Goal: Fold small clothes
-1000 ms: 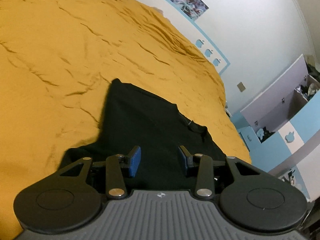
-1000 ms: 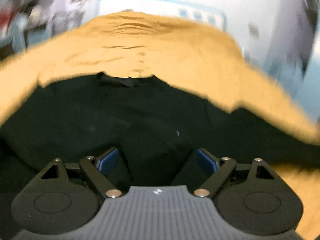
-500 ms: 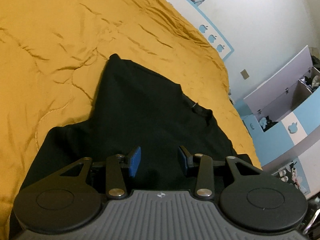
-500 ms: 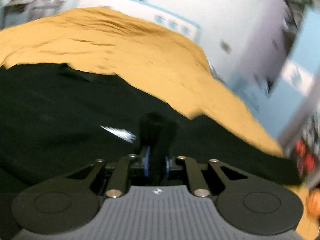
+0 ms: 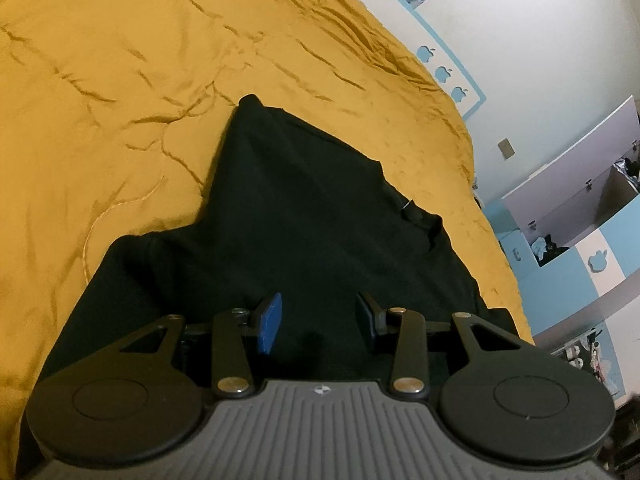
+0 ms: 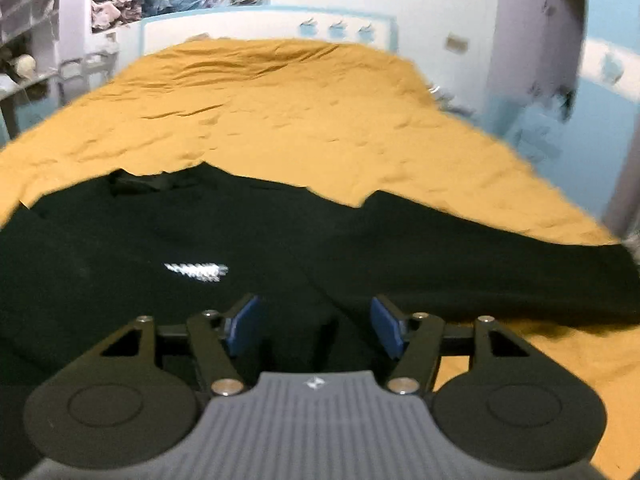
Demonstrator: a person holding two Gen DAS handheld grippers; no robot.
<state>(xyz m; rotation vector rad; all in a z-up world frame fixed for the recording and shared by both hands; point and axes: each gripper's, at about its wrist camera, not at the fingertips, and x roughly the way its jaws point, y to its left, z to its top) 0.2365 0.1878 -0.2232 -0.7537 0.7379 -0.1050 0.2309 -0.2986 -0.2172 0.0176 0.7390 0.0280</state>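
Right wrist: right gripper point(image 6: 316, 326) tilts over black shirt point(image 6: 280, 240) (jaws parting).

No legible text in either view. White print on black garment point(image 6: 196, 271): blurred, unreadable. Apple-shaped blue decals point(image 5: 444, 74) on the wall panel: symbols only, no lettering

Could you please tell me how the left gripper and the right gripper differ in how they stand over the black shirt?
The left gripper has the narrower gap; the right gripper stands wider, its jaws having just been opening. The left hangs wholly over the black shirt; the right sits by its edge, mustard bedspread showing beside it. Both are open, gripping nothing, with blue-padded fingers.
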